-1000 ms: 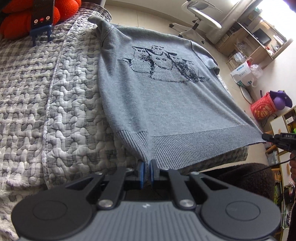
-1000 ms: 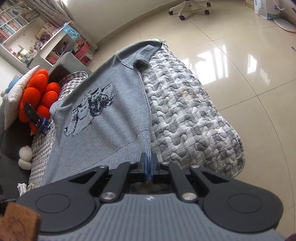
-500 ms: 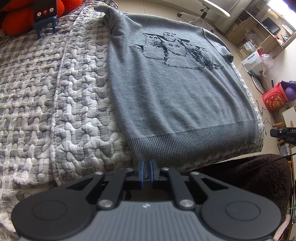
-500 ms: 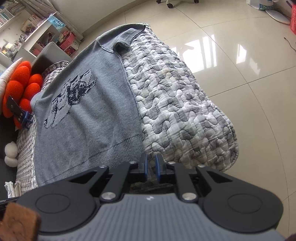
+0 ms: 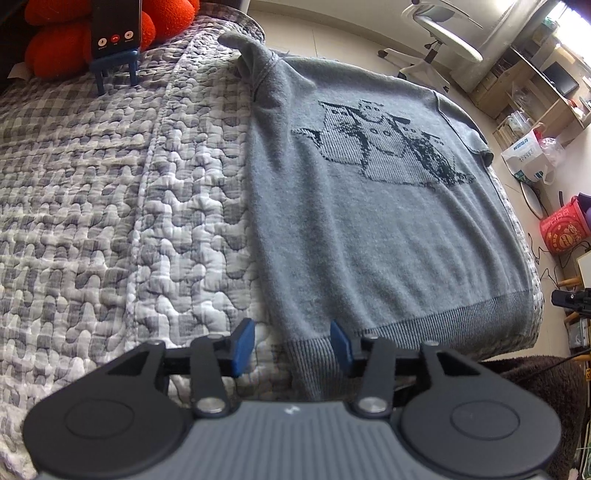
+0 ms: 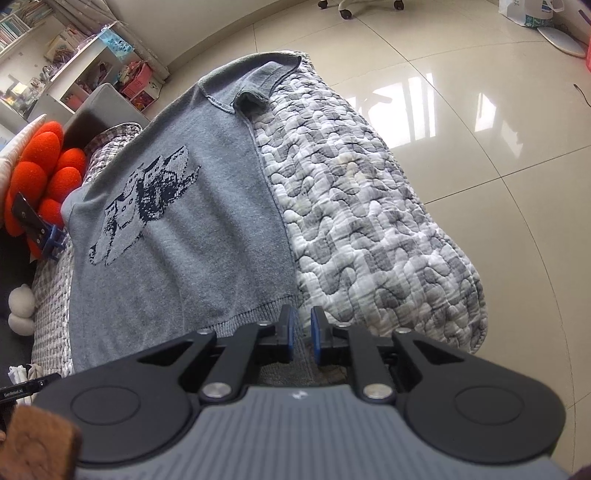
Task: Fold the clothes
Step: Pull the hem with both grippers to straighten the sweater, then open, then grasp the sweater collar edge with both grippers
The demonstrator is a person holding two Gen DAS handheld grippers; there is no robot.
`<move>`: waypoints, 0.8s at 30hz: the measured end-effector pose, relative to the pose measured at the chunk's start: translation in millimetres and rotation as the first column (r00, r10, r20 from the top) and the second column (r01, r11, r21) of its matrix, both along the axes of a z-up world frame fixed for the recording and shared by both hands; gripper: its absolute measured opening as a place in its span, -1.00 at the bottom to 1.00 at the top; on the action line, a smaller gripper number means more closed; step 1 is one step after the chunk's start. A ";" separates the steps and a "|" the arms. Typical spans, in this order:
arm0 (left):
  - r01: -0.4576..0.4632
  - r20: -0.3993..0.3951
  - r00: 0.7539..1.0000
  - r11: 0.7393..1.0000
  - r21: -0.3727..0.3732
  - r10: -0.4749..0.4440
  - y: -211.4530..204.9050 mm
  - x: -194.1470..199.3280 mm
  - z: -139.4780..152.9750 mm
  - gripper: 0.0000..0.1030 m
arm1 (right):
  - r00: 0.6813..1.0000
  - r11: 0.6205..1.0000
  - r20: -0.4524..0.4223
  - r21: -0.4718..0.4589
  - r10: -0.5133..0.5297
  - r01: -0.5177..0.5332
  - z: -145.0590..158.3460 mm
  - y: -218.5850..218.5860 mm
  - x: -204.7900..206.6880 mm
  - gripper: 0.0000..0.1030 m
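— Grey knit sweater lay spread flat, print side up, across a quilted grey-and-white bedspread. Ribbed hem sat nearest both cameras, at the bed's near edge.

— And the left gripper?

— Stood wide apart, blue pads either side of the hem's left corner. Gripped nothing; ribbing passed loosely between the jaws and drooped over the edge.

— Right gripper?

— Parted only narrowly, at the hem's other corner, where knit met quilt. Clamped on nothing as far as could be told; only a slim gap seen between the pads, with ribbing just behind it.

— Anything else on the bed?

— Red-orange cushion at the far end, with a phone propped upright on a small blue stand in front of it. Sleeve bunched up near that stand, on the sweater's far left shoulder.

— Beyond the bed?

— Glossy tiled floor, white office chair, cluttered shelves.
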State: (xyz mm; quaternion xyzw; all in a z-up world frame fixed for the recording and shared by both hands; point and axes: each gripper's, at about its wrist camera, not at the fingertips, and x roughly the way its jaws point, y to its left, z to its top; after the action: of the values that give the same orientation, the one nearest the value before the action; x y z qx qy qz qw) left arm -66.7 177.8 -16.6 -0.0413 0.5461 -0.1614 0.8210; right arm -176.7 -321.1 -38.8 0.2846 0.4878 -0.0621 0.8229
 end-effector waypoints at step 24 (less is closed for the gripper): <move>-0.163 0.205 0.965 0.986 -0.035 0.167 -4.3 202.1 18.3 -0.08 | 0.959 0.971 0.152 -0.021 0.238 -0.238 22.1 88.8 244.6 -0.67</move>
State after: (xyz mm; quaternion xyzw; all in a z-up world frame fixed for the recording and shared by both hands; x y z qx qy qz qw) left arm 135.4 173.5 1.7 -0.0770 0.4509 -0.1010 0.8835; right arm 67.9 -232.3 -16.7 0.2268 0.4535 0.0587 0.8599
